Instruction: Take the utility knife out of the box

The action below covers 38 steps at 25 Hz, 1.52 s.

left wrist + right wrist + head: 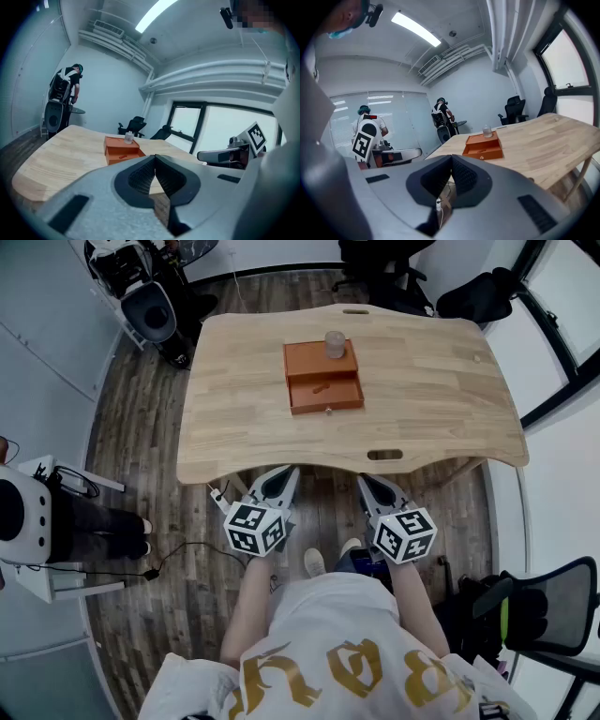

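**Head view.** A pale wooden table (pixel 431 399) with curved edges stands on a dark plank floor (pixel 159 540). An orange box (pixel 321 360) sits toward the table's far side, at 12 o'clock from both grippers. Its drawer (pixel 349 396) is pulled open toward the person. A clear jar (pixel 335 343) stands on the box top. The utility knife (pixel 322 388) lies in the drawer as a small orange shape. The left gripper (pixel 284 472) and right gripper (pixel 368 482) hover at the near table edge, well apart from the box. A black office chair (pixel 553 610) stands at 4 o'clock. The gold lettering on the white shirt (pixel 328 681) cannot be read.

**Left gripper view.** The jaws are clenched together with nothing between them. The box lies beyond them at 11 o'clock. A person (pixel 69 86) stands at 9 o'clock, and a ceiling light strip (pixel 157 14) runs at 12 o'clock.

**Right gripper view.** The jaws are pressed together and empty. The box sits at 1 o'clock, and a window (pixel 572 70) fills 3 o'clock.
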{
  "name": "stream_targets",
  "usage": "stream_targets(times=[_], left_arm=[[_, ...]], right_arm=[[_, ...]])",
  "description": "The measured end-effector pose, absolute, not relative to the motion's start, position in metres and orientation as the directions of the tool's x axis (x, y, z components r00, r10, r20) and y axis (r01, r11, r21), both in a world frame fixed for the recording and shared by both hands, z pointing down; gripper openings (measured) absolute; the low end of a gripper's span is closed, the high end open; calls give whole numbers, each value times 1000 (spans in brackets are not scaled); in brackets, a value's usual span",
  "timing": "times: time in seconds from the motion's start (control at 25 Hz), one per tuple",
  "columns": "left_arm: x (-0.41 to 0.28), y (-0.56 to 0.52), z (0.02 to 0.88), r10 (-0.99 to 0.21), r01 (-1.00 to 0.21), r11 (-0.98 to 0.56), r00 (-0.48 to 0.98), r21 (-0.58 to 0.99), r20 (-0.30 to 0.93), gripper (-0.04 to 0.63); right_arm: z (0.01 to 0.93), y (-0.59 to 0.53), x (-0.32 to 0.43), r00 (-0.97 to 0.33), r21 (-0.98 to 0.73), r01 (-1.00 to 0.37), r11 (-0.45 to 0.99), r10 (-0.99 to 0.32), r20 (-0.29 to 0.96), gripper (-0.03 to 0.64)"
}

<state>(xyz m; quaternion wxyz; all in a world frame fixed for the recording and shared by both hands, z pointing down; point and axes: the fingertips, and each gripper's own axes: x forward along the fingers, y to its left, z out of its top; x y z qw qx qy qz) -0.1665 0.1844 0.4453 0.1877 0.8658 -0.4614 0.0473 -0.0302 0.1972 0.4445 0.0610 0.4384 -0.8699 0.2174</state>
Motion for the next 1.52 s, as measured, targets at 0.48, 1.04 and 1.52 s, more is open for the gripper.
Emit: stream_targets(times=[0.48,1.04,1.52], left_arm=[[-166,190,439,-782,-816,-505,571,282,250,11],[-135,168,437,-745,-777,-546,621,313,244,11],[-113,72,455,-732,-794,-527,605,303,313,11]], right_arm=[[436,207,-26,-600,-301,-797,523,-745,292,11],[439,198,-3,-581,-386,-799,461,-759,295,12],[449,86,12,-608,-442,-770,461,-741,286,12]])
